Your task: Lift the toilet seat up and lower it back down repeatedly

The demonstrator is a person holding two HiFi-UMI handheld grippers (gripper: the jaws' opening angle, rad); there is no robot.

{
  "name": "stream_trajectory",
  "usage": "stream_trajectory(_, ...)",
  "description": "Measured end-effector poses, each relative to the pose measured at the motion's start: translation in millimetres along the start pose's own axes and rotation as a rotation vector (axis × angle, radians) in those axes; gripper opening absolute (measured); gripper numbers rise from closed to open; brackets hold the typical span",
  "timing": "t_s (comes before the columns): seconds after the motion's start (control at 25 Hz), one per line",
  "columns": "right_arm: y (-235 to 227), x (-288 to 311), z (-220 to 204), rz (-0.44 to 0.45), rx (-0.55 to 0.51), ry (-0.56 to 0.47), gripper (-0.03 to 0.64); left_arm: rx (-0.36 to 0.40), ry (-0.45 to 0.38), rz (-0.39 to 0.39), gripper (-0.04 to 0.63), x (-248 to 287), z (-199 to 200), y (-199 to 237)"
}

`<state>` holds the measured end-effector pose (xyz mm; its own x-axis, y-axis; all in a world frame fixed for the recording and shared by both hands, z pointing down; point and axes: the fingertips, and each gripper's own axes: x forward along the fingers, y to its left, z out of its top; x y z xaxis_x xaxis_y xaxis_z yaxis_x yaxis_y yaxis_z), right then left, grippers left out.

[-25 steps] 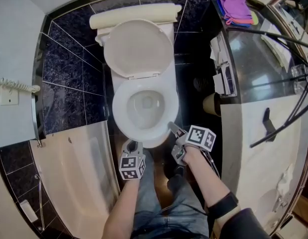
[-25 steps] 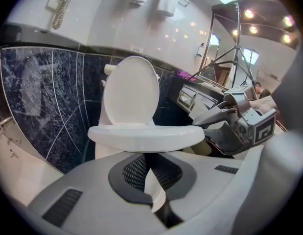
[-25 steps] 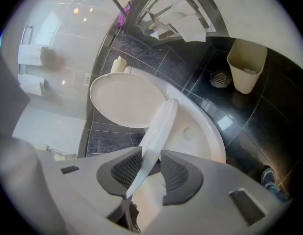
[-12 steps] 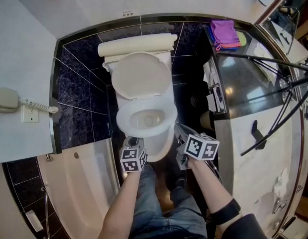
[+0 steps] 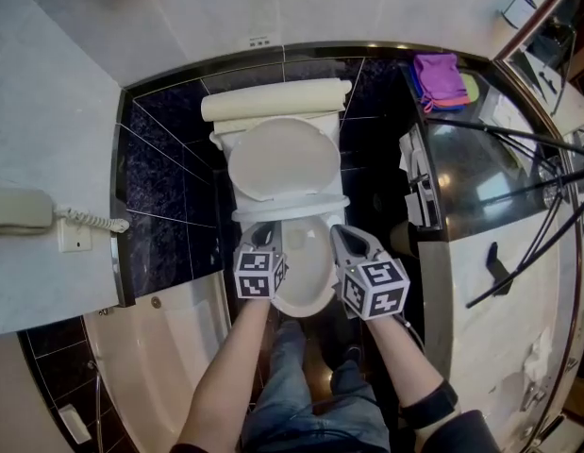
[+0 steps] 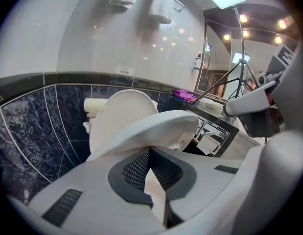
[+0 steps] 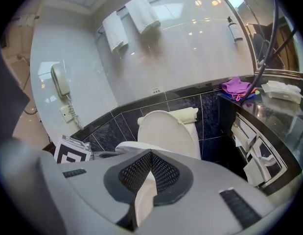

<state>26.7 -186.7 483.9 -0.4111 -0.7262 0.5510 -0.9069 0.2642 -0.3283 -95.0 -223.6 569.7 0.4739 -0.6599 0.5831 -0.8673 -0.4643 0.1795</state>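
A small bathroom is seen from above. The lower wall is clad in dark blue marbled tiles, and a pale glossy wall is set above them. A white bathtub is seen at the lower left of the head view, and a wall telephone with a coiled cord is mounted at the left edge. At the right a dark glossy desk is placed, with a purple cloth laid at its upper end. Black tripod legs are spread across it. Two white towels are hung on a rail near the top of the right gripper view.

A small plate is fixed to the wall above the cistern; its marks are too small to be read. Black-and-white square markers are borne on the left cube and the right cube.

The toilet seat is found at the centre of the head view, half raised between the upright lid and the bowl. The left tool is closed, pad tips together, with nothing gripped; the seat's edge lies directly over its tips. The right tool is likewise closed and empty, just beside the seat's right side; whether it touches cannot be told.
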Motion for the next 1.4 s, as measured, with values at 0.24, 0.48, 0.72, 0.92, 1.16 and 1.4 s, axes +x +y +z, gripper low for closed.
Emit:
stream_trajectory(0.24, 5.2, 23.3, 19.2, -0.004, -0.059, -0.004, 0.017, 0.032, -0.031, 0.005, -0.008, 33.4, 44.9, 27.0)
stream_trajectory(0.48, -2.3, 40.9, 30.7, -0.024, -0.083, -0.006, 0.017, 0.065, -0.044, 0.018, -0.009, 68.1, 78.6, 53.2)
stream_trajectory(0.72, -6.4, 47.1, 28.0, -0.034, -0.066, 0.003, 0.017, 0.066, -0.030, 0.030, -0.009, 71.4, 78.7, 68.3)
stream_trajectory(0.92, -4.7, 46.1, 26.3, -0.030, -0.076, 0.012, 0.017, 0.064, -0.031, 0.032, -0.009, 62.1, 74.1, 65.3)
stream_trajectory(1.16, -0.3, 31.5, 33.0, -0.019, -0.115, 0.011, 0.017, 0.071, -0.043, 0.040, -0.009, 30.8, 79.6, 50.0)
stream_trajectory(1.4, 17.0, -8.9, 47.4, 0.020, -0.163, -0.007, 0.017, 0.095, -0.080, 0.061, -0.009, -40.2, 93.5, 19.9)
